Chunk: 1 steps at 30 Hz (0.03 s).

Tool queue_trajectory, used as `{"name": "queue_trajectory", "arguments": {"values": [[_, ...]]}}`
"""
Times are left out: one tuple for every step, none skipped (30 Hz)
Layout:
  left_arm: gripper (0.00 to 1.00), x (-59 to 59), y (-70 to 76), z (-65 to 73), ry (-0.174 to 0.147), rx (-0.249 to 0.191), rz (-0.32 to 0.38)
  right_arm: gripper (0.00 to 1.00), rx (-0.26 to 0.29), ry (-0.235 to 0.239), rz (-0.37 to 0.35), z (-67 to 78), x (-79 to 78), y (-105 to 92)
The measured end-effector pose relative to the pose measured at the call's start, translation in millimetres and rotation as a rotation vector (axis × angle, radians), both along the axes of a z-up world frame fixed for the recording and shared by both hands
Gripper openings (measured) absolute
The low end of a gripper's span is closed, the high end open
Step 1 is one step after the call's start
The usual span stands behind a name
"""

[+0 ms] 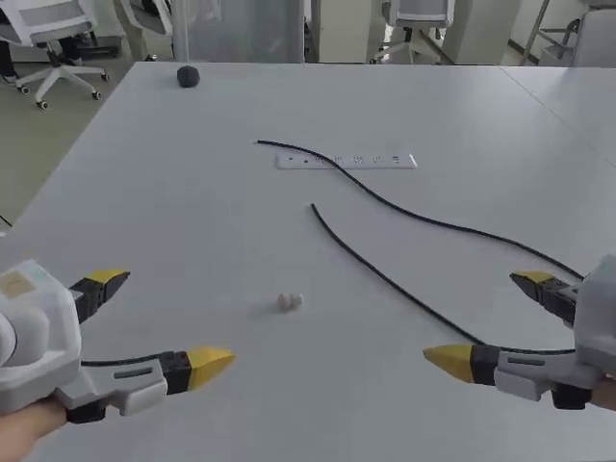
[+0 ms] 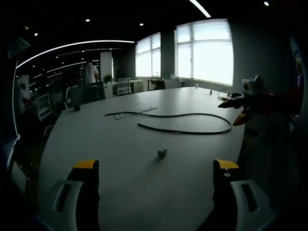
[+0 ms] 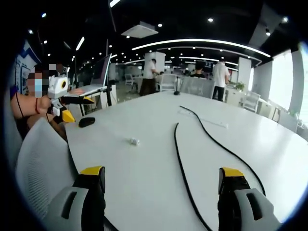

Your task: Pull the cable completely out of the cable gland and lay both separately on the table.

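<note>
Left gripper (image 1: 159, 322) and right gripper (image 1: 491, 320), each with yellow-tipped grey jaws spread wide and holding nothing, are held over the pale grey table (image 1: 173, 192). Just ahead, between the two grippers, the small whitish cable gland (image 1: 289, 302) lies alone on the tabletop, apart from the cable. The thin black cable (image 1: 385, 279) starts close to the right gripper's jaws and runs forward to a free end beyond the gland. Farther out, its second run crosses a flat white power strip (image 1: 371, 161). Farthest, well beyond the left gripper, sits a small dark rounded object (image 1: 188, 76).
</note>
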State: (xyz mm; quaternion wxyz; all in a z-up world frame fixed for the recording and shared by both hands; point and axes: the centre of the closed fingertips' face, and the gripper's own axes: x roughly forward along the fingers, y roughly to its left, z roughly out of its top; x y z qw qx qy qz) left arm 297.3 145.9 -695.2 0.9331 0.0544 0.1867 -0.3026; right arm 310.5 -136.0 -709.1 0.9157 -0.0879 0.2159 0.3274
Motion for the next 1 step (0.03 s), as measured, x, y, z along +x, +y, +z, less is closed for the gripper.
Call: {"name": "queue_trajectory", "arguments": {"values": [[0.99,-0.8,-0.1,-0.5,0.002,0.001,0.0,0.99,0.005,-0.005,0.003,1.0,-0.5,0.5]]}}
